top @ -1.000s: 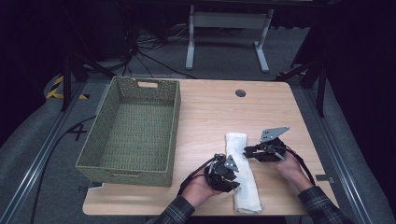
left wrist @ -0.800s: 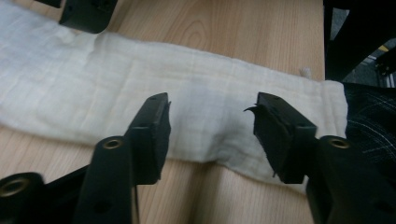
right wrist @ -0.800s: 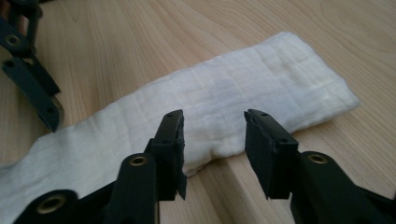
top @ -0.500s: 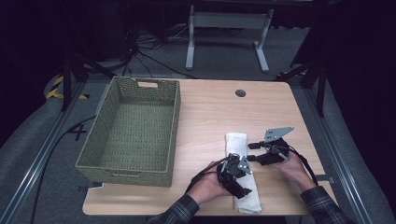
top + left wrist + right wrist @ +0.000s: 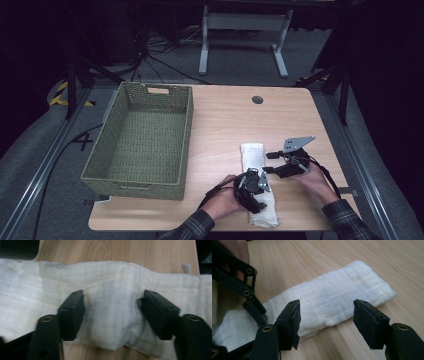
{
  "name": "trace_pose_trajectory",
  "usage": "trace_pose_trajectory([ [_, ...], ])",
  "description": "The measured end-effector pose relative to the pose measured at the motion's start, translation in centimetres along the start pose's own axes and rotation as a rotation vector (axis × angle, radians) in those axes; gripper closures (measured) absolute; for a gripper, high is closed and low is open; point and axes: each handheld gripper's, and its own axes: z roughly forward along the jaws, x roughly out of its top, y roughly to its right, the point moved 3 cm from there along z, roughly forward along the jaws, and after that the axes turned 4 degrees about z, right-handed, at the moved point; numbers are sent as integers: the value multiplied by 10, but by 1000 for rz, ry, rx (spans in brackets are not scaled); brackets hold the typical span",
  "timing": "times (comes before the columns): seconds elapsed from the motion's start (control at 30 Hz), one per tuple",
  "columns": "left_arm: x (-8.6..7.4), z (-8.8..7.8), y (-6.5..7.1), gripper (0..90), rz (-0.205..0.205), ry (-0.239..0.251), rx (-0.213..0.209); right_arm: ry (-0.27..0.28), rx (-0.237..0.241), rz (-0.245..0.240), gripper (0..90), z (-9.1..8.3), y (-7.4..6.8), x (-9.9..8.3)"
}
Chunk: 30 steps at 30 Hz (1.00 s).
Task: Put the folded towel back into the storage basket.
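Left claw shifted right onto folded white cloth at lower centre; jaws closing, straddling bunched fold, not yet pinching; right claw opening, spread beside cloth edge; green basket at left empty; transfer apparently pending.

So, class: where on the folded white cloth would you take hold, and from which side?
Probably the long edges of the folded cloth, from above, jaws across its narrow width: it lies flat and long on the table, so its edges give a pinchable fold.
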Motion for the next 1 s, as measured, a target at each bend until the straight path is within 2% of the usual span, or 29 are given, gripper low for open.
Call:
trace_pose_trajectory([
  [0.1,-1,-2,2,581,2,1,-3,2,10,-4,388,0,0,0],
  [0.13,-1,-3,3,581,11,6,-8,-4,18,-4,379,0,-1,1],
  [0.17,-1,-3,3,644,8,7,-10,-14,22,-15,374,0,-2,2],
  [0.3,-3,-5,4,780,-11,1,-41,-11,49,-56,363,-1,-4,9],
  [0.4,-5,-7,3,800,-27,8,-60,1,66,-74,359,1,-4,16],
  [0.43,-6,-7,4,803,-46,9,-71,-7,70,-82,358,3,-4,19],
  [0.47,-7,-7,3,804,-40,17,-76,-10,76,-86,356,4,-3,22],
  [0.57,-8,-8,2,805,-59,21,-85,-25,95,-104,351,13,0,30],
  [0.7,-8,-7,2,805,-64,25,-90,-41,118,-115,347,25,8,37],
  [0.73,-8,-7,1,805,-52,25,-92,-46,114,-119,348,28,10,38],
  [0.77,-8,-7,1,805,-62,26,-91,-47,112,-126,349,31,13,40],
  [0.83,-9,-7,1,804,-63,28,-92,-44,120,-115,350,36,17,43],
  [1.0,-9,-7,0,804,-61,29,-98,-66,118,-124,350,49,24,46],
])
